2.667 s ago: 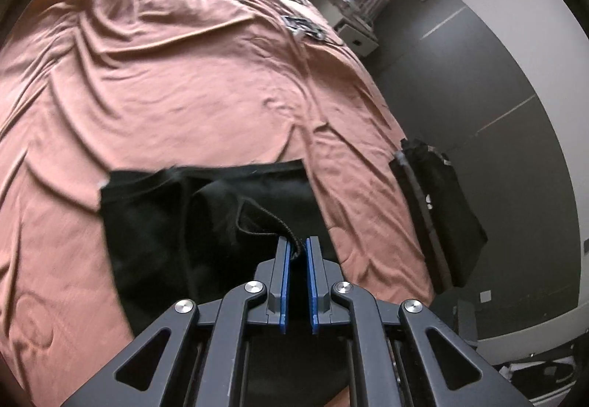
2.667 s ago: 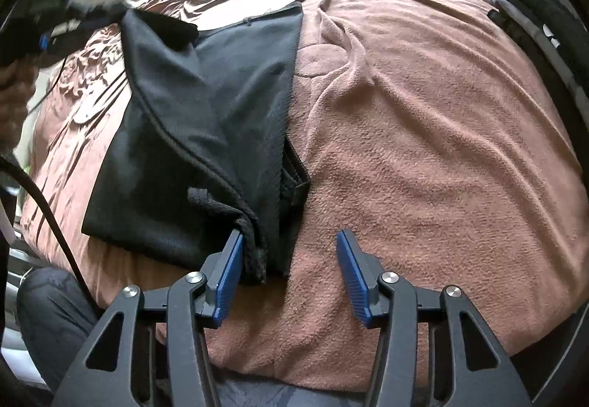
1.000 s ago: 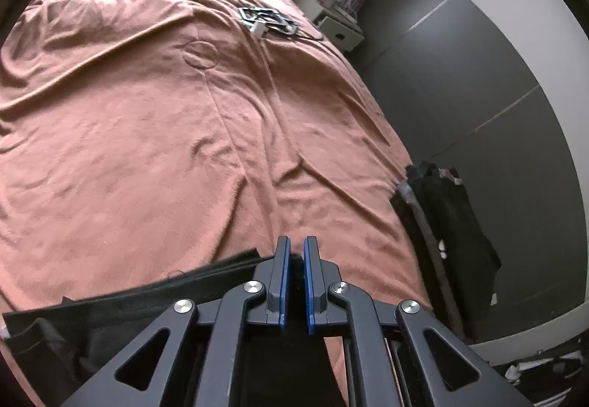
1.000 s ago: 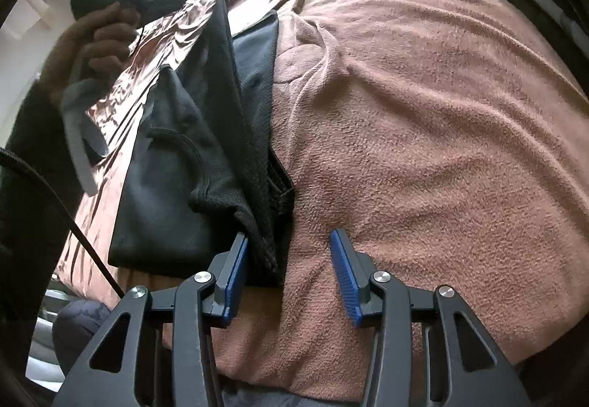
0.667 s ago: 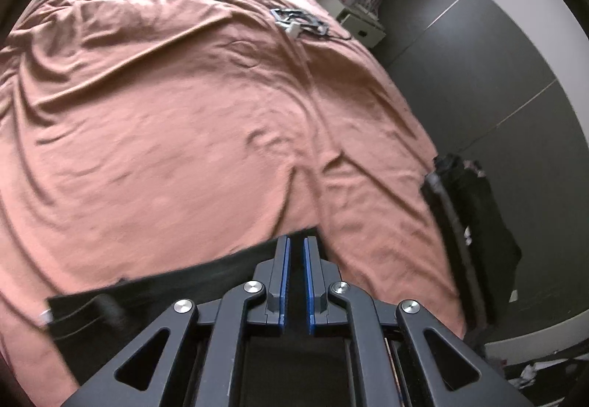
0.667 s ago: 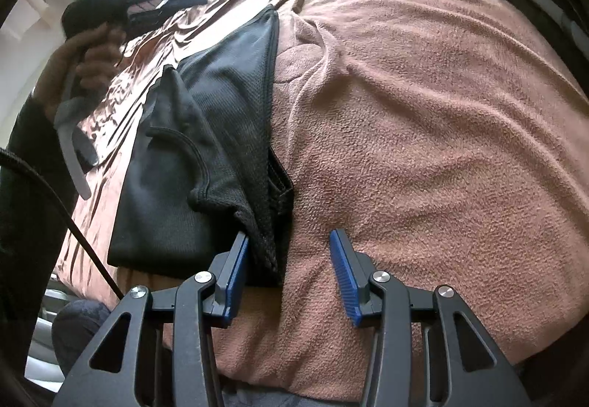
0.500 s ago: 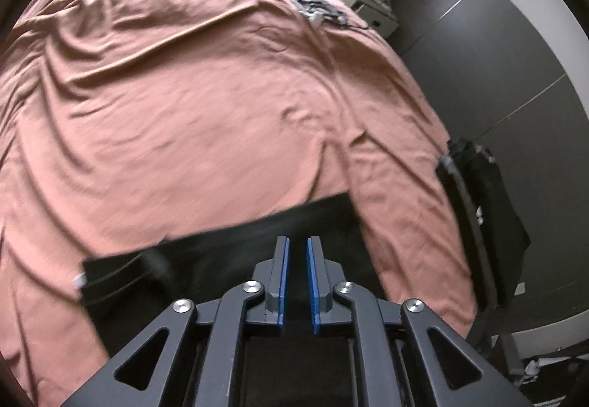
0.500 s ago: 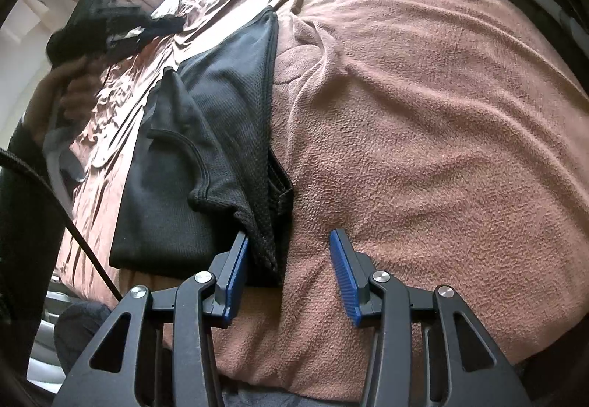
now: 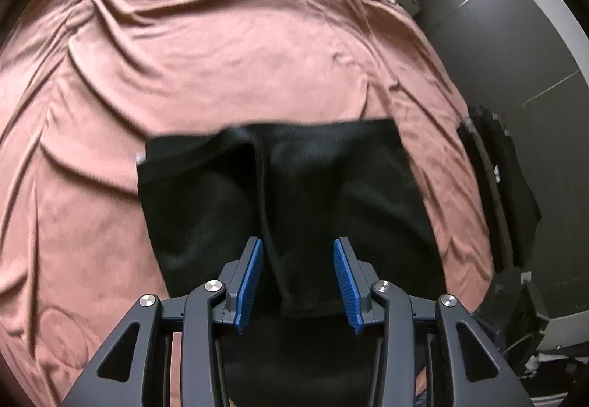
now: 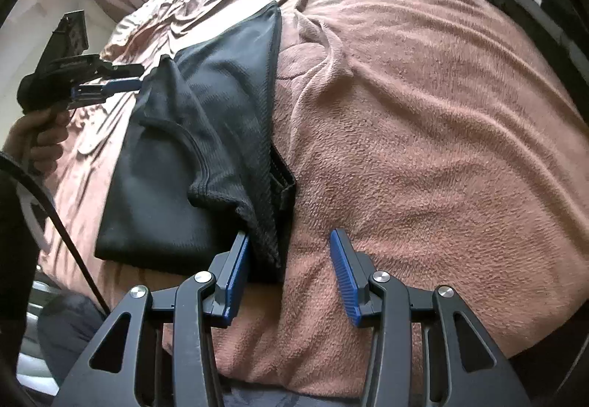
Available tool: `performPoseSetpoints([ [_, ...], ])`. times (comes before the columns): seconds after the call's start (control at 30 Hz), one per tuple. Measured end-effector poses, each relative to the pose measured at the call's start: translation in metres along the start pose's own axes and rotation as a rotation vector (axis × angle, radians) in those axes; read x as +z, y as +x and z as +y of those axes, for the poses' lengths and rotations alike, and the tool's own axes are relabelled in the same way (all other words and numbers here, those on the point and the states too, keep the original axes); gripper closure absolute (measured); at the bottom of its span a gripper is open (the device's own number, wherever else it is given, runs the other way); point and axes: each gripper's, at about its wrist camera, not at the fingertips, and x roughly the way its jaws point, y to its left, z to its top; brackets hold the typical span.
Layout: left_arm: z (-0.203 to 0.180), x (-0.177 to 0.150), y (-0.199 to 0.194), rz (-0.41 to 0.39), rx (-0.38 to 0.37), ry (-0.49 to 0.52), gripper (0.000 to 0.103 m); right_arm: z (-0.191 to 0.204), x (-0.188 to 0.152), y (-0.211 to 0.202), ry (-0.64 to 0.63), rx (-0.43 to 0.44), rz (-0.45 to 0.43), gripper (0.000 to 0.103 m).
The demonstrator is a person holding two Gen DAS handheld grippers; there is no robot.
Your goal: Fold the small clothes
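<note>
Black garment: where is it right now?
The black garment lies folded on the pink blanket, just ahead of the open left gripper; in the right wrist view, left of the right gripper.

text: none legible | labels: small pale tag at edge of black garment [image 9: 141, 158], too small to read | brands: none | numbers: none | signs: none | far bedside items: blurred, unreadable

left tongs [image 9: 297, 280] just opened, black garment [image 9: 279, 208] dropped flat
</note>
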Motion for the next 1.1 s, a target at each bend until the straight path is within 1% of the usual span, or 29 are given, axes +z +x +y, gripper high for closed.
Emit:
performPoseSetpoints([
  [0.07,0.002,-0.007,0.004,0.021,0.001,-0.004,0.060,0.006,0.001,0.001,-0.019,-0.022,0.003,0.059],
  [0.17,0.005,-0.016,0.011,0.067,-0.021,-0.013,0.060,0.017,0.004,0.002,-0.059,-0.066,0.011,0.058],
  [0.2,0.005,-0.019,0.014,0.087,-0.028,-0.010,0.060,0.021,0.007,0.001,-0.066,-0.076,0.007,0.058],
  [0.27,0.004,-0.024,0.017,0.103,-0.034,-0.004,0.060,0.024,0.011,0.002,-0.067,-0.080,0.001,0.058],
  [0.4,0.004,-0.027,0.027,0.126,-0.092,-0.026,0.060,0.024,0.017,0.009,-0.048,-0.102,-0.006,0.058],
  [0.47,0.005,-0.027,0.030,0.119,-0.110,-0.036,0.060,0.020,0.018,0.010,-0.022,-0.092,-0.016,0.058],
  [0.63,0.001,-0.013,0.029,0.081,-0.196,-0.069,0.060,0.005,0.015,0.006,0.046,-0.052,-0.044,0.058],
  [0.83,-0.019,0.016,0.030,0.013,-0.291,-0.074,0.060,-0.004,0.012,0.005,0.081,-0.024,-0.056,0.058],
  [0.97,-0.030,0.035,0.037,-0.009,-0.296,-0.061,0.060,-0.002,0.013,0.005,0.069,-0.039,-0.053,0.058],
  [1.1,-0.037,0.052,0.052,-0.011,-0.295,-0.064,0.060,-0.009,0.013,0.004,0.100,-0.004,-0.059,0.058],
])
